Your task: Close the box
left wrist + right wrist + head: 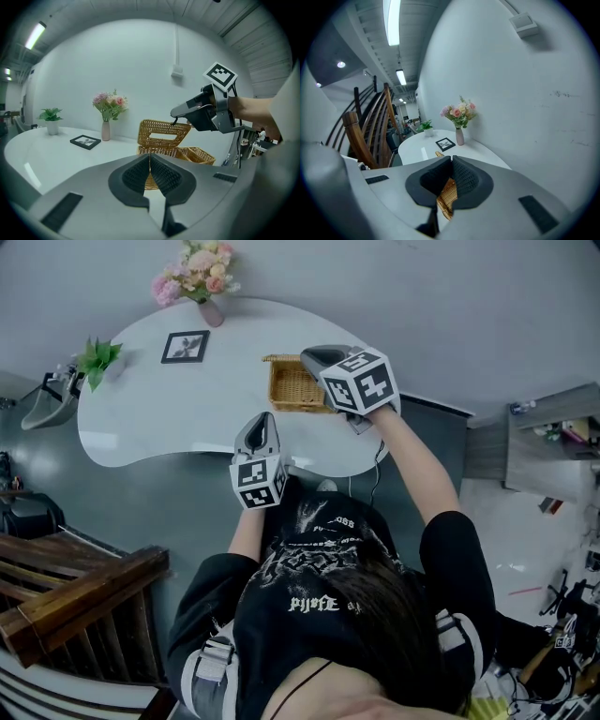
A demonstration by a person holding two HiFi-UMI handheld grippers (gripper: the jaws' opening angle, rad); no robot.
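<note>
The main risk is the lid [164, 133] slipping out of a thin pinch. The right claw [176, 116] has only the lid's top corner, and if the weave slides from the pads as the lid is swung over, it would drop onto the wicker box [199, 154] or fall back open. A second risk is the box itself moving. It looks light and nothing braces it, so a pull along the lid instead of round its hinge could drag or tip it across the white worktop [150, 418]. The claw tips could also get trapped between lid and rim if they are not let go in time.

The right claw [451, 165] is clenched almost fully, with a strip of the wicker lid [449, 196] caught between its pads. The lid stands upright below and ahead of the tips, and the open box sits directly under this claw [309, 358].

The left claw [150, 159] is also clenched, pads meeting, and it grips nothing. It hangs short of the box, which lies ahead of it and beyond its tips. From the head view this claw [265, 420] is over the worktop's near edge, well apart from the box [292, 388].
</note>
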